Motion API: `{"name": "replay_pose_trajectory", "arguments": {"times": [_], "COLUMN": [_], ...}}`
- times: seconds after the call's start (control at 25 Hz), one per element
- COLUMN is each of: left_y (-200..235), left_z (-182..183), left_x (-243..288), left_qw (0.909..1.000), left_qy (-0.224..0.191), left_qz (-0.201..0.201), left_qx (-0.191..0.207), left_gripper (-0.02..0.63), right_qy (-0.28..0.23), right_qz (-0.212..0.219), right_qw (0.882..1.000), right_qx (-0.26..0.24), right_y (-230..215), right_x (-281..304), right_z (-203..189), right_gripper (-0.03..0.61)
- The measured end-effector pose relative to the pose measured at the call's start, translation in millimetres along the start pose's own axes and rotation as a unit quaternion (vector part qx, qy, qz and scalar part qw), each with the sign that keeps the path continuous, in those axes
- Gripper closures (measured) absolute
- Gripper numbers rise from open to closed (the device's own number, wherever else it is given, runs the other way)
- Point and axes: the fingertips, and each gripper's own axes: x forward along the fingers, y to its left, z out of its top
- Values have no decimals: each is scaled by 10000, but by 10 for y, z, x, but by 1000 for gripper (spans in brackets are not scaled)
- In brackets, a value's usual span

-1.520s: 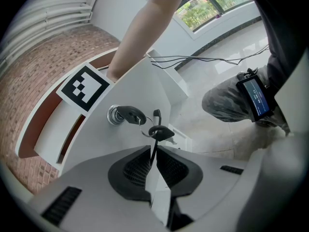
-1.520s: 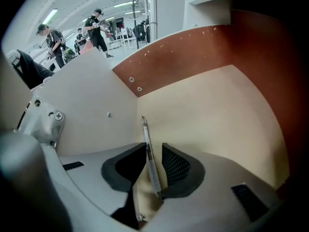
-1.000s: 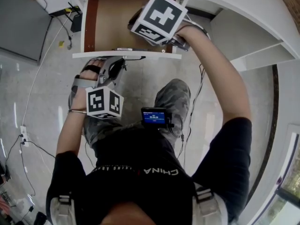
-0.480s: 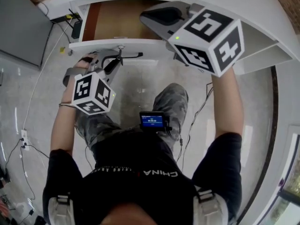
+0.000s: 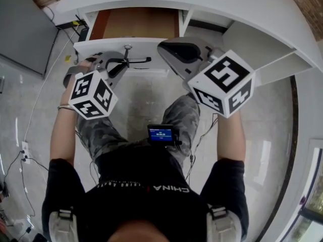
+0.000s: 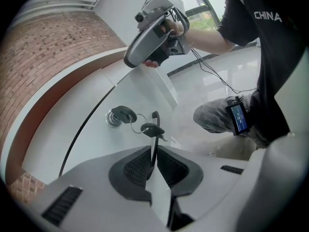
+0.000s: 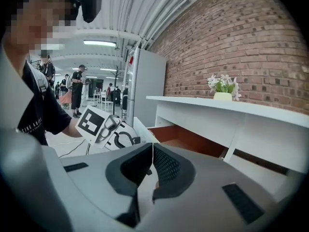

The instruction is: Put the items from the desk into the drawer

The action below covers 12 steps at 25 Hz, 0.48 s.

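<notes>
Left tool: your jaws are closed tight on the thin black handle at the drawer front. Keys hang from the lock just beside it. The drawer stands open under the white desk, brown bottom showing. Right tool: near the drawer's right front corner, jaws pressed together, nothing between them

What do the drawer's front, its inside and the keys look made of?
Drawer front: smooth, white, slight sheen; probably painted or laminated board. Drawer inside: matte brown, wood-look panel. Keys: black heads, likely plastic, on a thin shiny ring, probably metal.
</notes>
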Motion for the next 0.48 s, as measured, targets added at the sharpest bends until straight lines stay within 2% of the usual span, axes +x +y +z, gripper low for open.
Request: {"name": "replay_pose_trajectory", "arguments": {"times": [0.48], "left_y": [17], "left_z": [1], "left_x": [14], "left_qw": [10000], "left_qy": [-61], "left_qz": [-53], "left_qx": [29], "left_gripper": [574], "right_qy": [101], "right_qz": [-42], "right_qw": [9998], "right_qx": [157], "right_y": [-5], "right_x": [80], "right_z": [-46], "right_gripper": [559]}}
